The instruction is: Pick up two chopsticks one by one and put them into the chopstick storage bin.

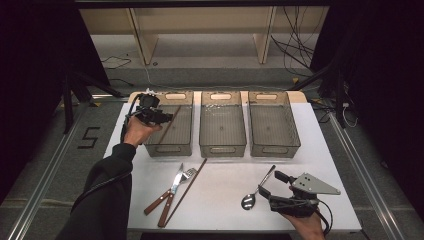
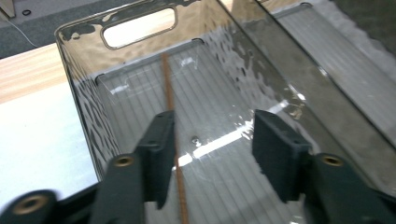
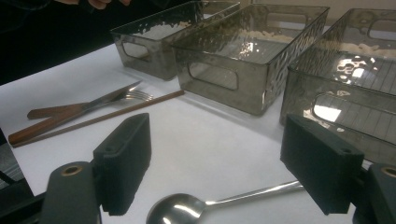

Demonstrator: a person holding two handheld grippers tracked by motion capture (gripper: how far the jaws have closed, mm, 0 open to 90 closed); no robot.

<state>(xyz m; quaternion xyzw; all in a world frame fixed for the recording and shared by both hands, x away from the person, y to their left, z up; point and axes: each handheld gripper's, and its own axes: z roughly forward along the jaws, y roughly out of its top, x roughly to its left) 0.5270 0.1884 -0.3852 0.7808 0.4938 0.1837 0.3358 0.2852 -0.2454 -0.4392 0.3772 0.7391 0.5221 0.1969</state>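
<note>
You have three smoky, see-through plastic bins (image 1: 222,131) with a glossy, rippled wall finish and ribbed floors. In the left one lies a thin brown wooden chopstick (image 2: 168,91), matt. Your table (image 1: 225,200) is topped with a smooth, matt white surface. The polished metal spoon (image 3: 182,210) shines like a mirror. The wooden-handled knife (image 1: 170,197) and wooden-handled fork (image 1: 167,192) have bright metal ends. Your grippers' black pads (image 3: 123,161) look matt and slightly grainy.
</note>
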